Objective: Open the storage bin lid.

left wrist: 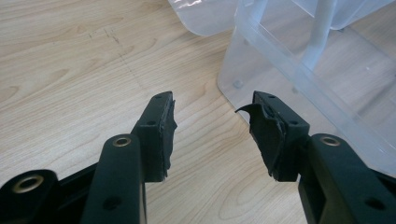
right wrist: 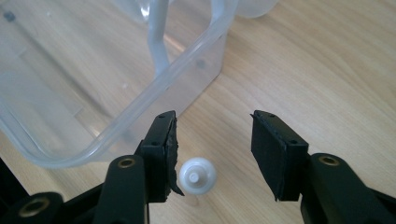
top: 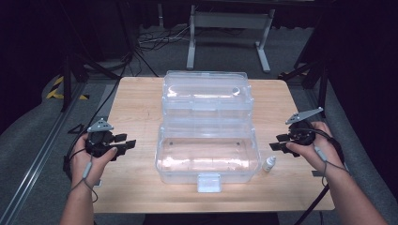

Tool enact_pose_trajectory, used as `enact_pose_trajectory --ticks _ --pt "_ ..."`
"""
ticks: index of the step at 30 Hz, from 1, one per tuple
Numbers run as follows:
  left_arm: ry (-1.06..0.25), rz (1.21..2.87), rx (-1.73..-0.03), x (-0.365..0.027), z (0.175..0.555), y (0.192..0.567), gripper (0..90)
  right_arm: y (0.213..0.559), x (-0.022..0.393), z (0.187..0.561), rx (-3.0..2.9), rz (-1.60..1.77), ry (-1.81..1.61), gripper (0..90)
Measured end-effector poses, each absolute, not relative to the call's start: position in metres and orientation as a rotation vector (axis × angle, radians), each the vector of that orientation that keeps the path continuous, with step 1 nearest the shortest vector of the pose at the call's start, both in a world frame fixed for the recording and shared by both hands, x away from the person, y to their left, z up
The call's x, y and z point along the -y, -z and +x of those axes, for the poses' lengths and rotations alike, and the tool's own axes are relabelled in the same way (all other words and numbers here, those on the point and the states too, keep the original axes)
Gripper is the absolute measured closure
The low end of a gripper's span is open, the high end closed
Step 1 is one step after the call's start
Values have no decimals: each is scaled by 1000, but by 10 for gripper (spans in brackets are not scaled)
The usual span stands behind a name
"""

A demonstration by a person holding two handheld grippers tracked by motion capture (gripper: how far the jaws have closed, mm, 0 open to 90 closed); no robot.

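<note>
Right hand-held gripper (right wrist: pixel 212 154) open above small white bottle (right wrist: pixel 198 175) beside clear box (top: pixel 206 154); likely next: lower, close.

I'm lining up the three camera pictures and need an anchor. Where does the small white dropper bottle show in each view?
High view: the small white dropper bottle stands on the wooden table, just right of the clear plastic box, near its front right corner.
Left gripper view: not in this picture.
Right gripper view: seen from above, low centre, between the open jaws, nearer the left one.
Shared landmark: the clear plastic box.
</note>
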State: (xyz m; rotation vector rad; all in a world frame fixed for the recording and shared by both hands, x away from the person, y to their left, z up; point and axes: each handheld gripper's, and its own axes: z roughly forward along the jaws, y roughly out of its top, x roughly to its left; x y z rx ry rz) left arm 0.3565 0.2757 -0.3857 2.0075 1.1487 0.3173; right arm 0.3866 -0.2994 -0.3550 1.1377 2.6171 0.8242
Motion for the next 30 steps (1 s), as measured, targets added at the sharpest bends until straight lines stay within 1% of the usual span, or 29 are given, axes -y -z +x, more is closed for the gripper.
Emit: enact_pose_trajectory --ticks 12,18,22,30 --pt "-316 1999 -1146 -278 357 385 508 377 291 382 -2718 1152 -691 511" --pt "-315 1999 -1148 -277 358 385 508 386 289 381 -2741 1158 -640 527" --pt "-309 2002 -1146 -275 359 386 509 392 288 381 -2768 1157 -594 570" --pt "-305 2004 -1133 -272 363 385 509 399 284 379 -2788 1131 -519 613"
